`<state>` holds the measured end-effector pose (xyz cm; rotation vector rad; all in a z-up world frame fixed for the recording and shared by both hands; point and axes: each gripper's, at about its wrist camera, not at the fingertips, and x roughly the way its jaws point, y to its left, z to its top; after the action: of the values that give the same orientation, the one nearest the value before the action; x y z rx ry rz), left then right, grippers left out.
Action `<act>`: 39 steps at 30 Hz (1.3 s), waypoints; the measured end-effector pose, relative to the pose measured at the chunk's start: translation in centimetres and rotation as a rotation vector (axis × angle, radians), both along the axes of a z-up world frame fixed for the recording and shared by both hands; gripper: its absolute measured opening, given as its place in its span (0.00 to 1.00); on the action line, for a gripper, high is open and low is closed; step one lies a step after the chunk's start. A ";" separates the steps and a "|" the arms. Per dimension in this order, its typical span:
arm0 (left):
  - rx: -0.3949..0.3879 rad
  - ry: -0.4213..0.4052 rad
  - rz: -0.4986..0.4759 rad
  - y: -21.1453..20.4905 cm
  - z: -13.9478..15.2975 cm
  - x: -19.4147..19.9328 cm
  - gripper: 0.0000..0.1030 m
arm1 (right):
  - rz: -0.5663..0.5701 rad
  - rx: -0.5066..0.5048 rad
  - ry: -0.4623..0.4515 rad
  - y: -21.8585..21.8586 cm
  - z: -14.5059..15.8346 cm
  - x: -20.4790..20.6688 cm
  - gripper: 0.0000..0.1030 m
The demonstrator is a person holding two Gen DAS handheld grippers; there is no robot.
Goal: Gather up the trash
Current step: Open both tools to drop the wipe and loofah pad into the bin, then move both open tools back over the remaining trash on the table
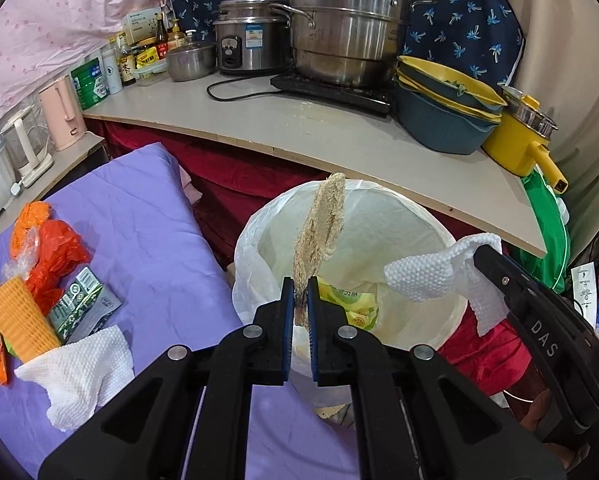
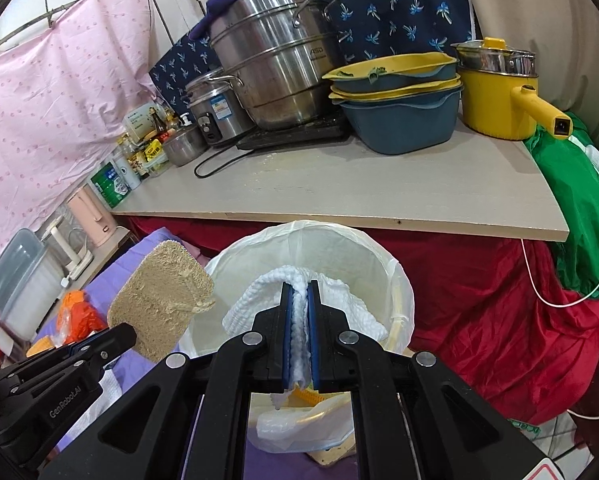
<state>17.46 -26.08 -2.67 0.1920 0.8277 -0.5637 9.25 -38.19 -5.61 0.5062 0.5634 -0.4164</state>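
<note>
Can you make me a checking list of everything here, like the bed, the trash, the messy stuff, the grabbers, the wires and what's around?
Surface: purple cloth-covered surface.
Job's things: white-lined round trash bin with a yellow-green wrapper inside; tan flat loofah sponge and white textured paper towel held over it.
Clutter: orange plastic bags, orange mesh sleeve, green carton, second white paper towel.
Grippers: left gripper shut on sponge; right gripper shut on towel.
Cables: black cord on the beige counter; white cord.
Surroundings: steel steamer pot, yellow pot, stacked basins.
</note>
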 end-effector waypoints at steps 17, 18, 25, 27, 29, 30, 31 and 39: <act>-0.026 -0.009 0.060 1.0 0.1 1.7 0.45 | -0.012 -0.015 0.018 -0.6 -0.4 2.3 0.27; -0.030 -0.013 0.064 1.2 0.3 1.6 0.45 | -0.012 -0.016 0.016 -0.6 -0.3 2.4 0.29; -0.047 -0.027 0.085 2.7 1.4 1.6 0.45 | 0.014 -0.028 0.003 0.8 0.7 2.6 0.32; -0.051 -0.030 0.092 3.2 1.6 1.4 0.45 | 0.022 -0.028 0.000 1.3 0.9 2.5 0.36; -0.053 -0.034 0.102 3.8 1.8 1.2 0.45 | 0.030 -0.032 -0.005 1.9 1.2 2.2 0.39; -0.056 -0.034 0.105 4.1 1.9 1.1 0.45 | 0.034 -0.035 -0.006 2.2 1.3 2.1 0.40; -0.057 -0.036 0.109 4.4 2.0 1.0 0.45 | 0.038 -0.039 -0.008 2.7 1.5 2.0 0.41; -0.061 -0.041 0.162 8.1 2.2 0.0 0.46 | 0.097 -0.042 -0.025 6.6 2.4 0.9 0.45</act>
<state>17.51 -17.93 -0.47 0.0791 0.7772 -0.4310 10.16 -31.57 -3.25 0.4415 0.5522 -0.3281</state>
